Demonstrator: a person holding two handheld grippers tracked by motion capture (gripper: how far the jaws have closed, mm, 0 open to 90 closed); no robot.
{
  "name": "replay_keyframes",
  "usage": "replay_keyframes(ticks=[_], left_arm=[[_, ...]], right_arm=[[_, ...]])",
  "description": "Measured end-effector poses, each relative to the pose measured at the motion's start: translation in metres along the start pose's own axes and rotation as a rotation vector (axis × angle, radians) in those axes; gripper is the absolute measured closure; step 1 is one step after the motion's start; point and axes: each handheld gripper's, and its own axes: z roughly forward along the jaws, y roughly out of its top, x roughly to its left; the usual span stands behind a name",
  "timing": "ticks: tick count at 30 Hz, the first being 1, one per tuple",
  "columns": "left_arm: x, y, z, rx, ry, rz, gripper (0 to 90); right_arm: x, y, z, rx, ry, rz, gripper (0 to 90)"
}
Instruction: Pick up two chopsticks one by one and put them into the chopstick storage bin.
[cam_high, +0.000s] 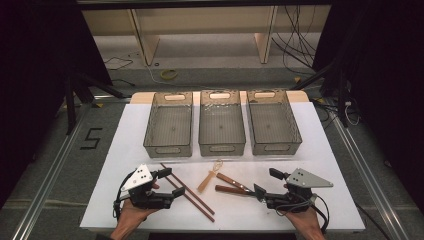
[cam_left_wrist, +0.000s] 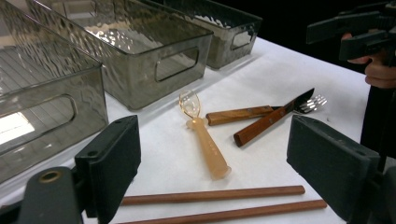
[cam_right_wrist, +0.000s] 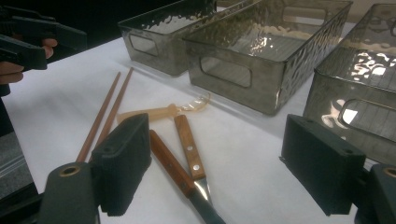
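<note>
- Near the front edge of the white table (cam_high: 125, 145), you are holding both grippers low, with the cutlery lying loose between them and three smoked-plastic bins (cam_high: 169, 125) standing empty in a row behind
- Your left gripper (cam_high: 169, 184) is standing with its jaws wide apart and gripping nothing; the two wooden chopsticks (cam_high: 187, 191) are lying side by side just in front of it, nearly touching each other
- Your right gripper (cam_high: 260, 192) is likewise gaping open and empty, hovering right at the blade end of the wooden-handled knife (cam_right_wrist: 172, 163) and the wooden-handled fork (cam_right_wrist: 189, 148)
- Knife and fork are crossing at their metal ends, so closing on one is risking dragging or flipping the other
- Chopsticks are thin, round and close together; you are risking pinching both at once, or rolling one toward the table edge
- The translucent amber spoon (cam_left_wrist: 203, 140) is resting just beside the fork handle with its clear bowl toward the middle bin; a sweeping jaw could be knocking it away
- The handles are looking smooth and slim, the blade dark and flat against the cloth, so a shallow grip is likely to slip
- Both your hands are working close together, so the grippers could be bumping over the pile
</note>
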Motion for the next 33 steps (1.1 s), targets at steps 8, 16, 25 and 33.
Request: replay_keyframes(ticks=[8, 16, 25, 33], left_arm=[[-0.005, 0.015, 0.005, 0.155, -0.063, 0.109, 17.9], [-0.009, 0.035, 0.023, 0.412, -0.122, 0.292, 20.2], [0.000, 0.037, 0.043, 0.584, -0.155, 0.407, 26.3], [0.004, 0.031, 0.056, 0.708, -0.183, 0.488, 36.2]], right_arm=[[-0.004, -0.002, 0.002, 0.022, -0.004, 0.012, 24.7], [-0.006, -0.003, 0.003, 0.030, 0.001, 0.019, 25.0], [-0.006, -0.003, 0.005, 0.038, 0.004, 0.019, 25.4], [-0.007, -0.004, 0.005, 0.039, 0.005, 0.025, 26.0]])
